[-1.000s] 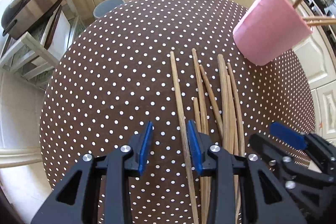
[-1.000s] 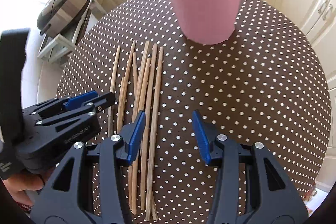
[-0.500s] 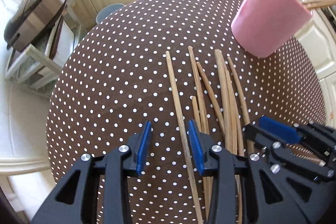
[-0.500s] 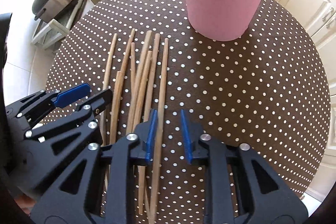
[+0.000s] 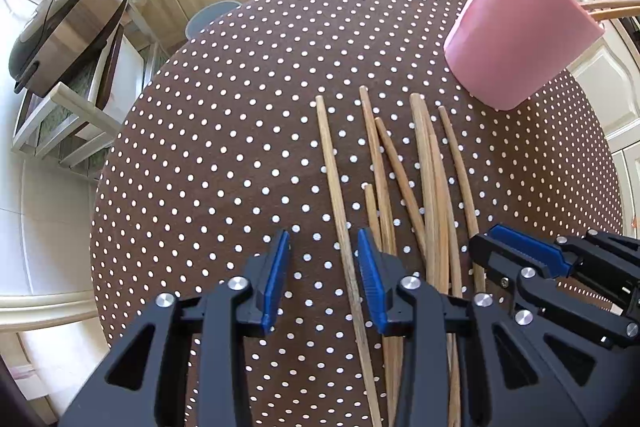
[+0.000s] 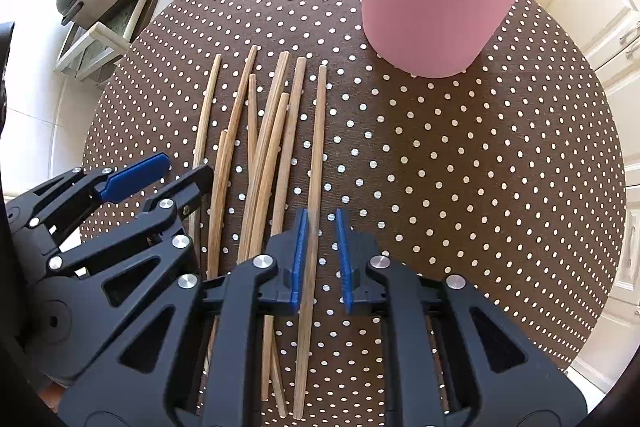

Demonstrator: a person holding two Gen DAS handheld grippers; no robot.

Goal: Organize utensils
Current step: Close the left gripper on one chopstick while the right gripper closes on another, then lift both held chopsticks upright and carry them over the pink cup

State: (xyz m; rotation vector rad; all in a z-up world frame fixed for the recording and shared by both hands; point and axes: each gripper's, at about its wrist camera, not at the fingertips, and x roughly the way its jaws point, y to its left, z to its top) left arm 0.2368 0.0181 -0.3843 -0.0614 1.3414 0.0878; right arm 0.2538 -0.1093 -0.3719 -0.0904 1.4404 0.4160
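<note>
Chopsticks (image 6: 276,147) lie side by side on the dotted brown worktop (image 6: 460,167), nearest the cameras. In the right wrist view the right gripper (image 6: 320,227) has just been closing; its fingers (image 6: 298,251) straddle the rightmost chopstick (image 6: 316,163), the left pad against it, a gap at the right pad. In the left wrist view the left gripper (image 5: 322,251) stands partly open around the leftmost chopstick (image 5: 334,187), not clamping. Beyond stands the pink cup (image 5: 520,27); only the left view shows sticks rising from it and a grey bowl (image 5: 212,17) past the worktop's edge.
</note>
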